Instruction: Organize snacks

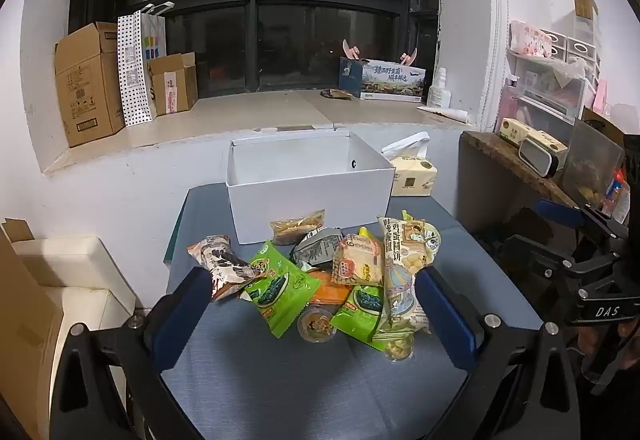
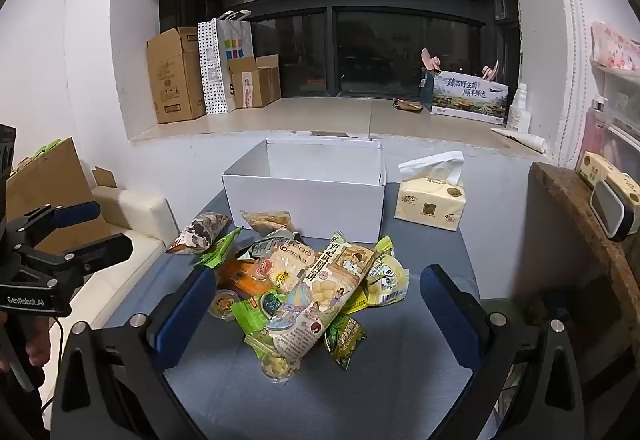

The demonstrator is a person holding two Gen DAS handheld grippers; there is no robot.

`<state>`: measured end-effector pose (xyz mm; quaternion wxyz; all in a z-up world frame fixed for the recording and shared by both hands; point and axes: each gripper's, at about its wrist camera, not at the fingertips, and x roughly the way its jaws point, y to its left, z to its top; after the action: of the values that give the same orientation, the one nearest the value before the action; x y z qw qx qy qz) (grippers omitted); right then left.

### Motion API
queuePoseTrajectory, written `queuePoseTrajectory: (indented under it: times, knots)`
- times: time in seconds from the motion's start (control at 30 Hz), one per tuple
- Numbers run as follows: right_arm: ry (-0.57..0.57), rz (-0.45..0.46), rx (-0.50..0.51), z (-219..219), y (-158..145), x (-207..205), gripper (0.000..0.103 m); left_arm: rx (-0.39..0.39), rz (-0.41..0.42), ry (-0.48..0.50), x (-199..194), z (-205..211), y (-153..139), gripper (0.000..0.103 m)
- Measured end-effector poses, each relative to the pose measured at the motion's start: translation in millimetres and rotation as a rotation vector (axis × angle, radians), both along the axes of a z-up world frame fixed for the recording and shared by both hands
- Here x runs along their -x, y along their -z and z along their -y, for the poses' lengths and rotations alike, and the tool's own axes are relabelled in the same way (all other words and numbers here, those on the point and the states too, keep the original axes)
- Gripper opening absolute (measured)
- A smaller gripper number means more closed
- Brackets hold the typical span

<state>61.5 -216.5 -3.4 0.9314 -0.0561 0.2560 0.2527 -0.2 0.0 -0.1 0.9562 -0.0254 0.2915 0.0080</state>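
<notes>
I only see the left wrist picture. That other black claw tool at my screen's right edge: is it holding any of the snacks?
Observer: No. The right gripper is open, its blue pads wide apart, pressing nothing.
Operator: The yellow tissue pack is half hidden behind the white cardboard box for me.
Observer: It stands whole, right of the box and not touching it.
Operator: Does the long illustrated biscuit bag hide anything?
Observer: Yes, a small dark green packet lies beside its near right end.
</notes>
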Motion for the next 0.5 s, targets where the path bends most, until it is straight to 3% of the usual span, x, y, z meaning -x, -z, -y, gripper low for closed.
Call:
queuePoseTrajectory:
  times: [0.5]
  knots:
    - [-0.004, -0.005, 0.008, -1.6, 1.8, 0.7, 0.103, 0.0, -0.003, 0.0, -0.3, -2.3, 0.3, 0.103]
